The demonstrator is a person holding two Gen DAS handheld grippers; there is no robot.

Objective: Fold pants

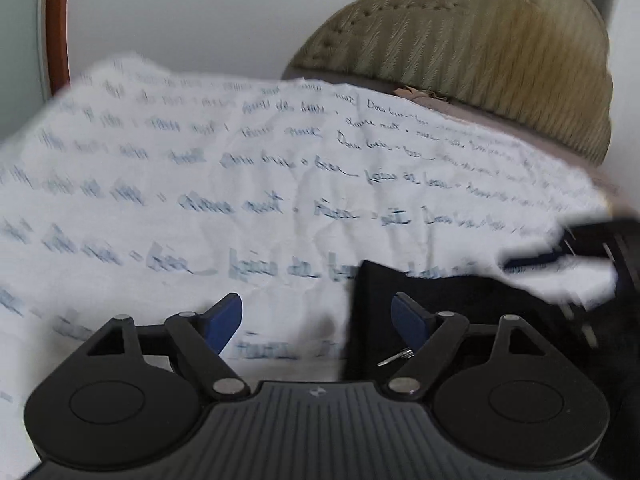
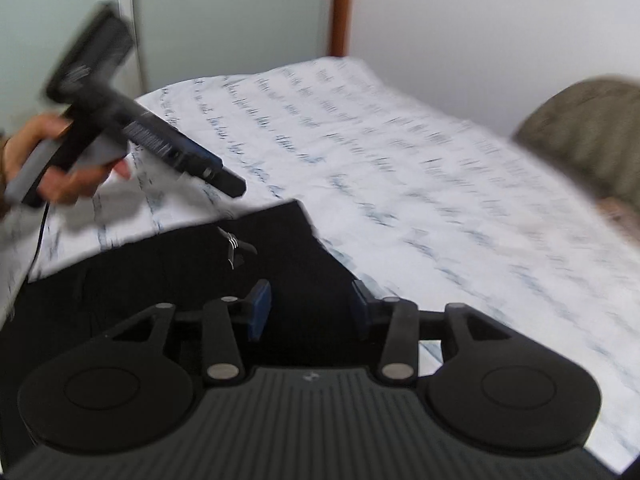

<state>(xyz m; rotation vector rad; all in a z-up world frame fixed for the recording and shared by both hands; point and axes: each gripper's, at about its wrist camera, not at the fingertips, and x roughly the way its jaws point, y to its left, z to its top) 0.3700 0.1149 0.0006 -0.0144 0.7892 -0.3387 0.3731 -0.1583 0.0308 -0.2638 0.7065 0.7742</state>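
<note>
Black pants [image 2: 168,272] lie flat on a bed with a white sheet printed with blue handwriting [image 2: 400,168]. In the left wrist view a corner of the pants [image 1: 404,292] shows at lower right. My left gripper [image 1: 318,318] is open and empty, its right finger over the pants' corner, its left finger over the sheet. My right gripper [image 2: 310,308] is open and empty, low over the pants' near part. A metal clasp [image 2: 234,246] shows on the pants. The left gripper also shows in the right wrist view [image 2: 224,178], held by a hand above the pants' far edge.
An olive knitted cushion [image 1: 480,48] lies at the far right of the bed against a white wall. A brown wooden post [image 2: 342,4] and a pale green panel [image 2: 224,12] stand behind the bed. The sheet [image 1: 200,184] stretches to the left of the pants.
</note>
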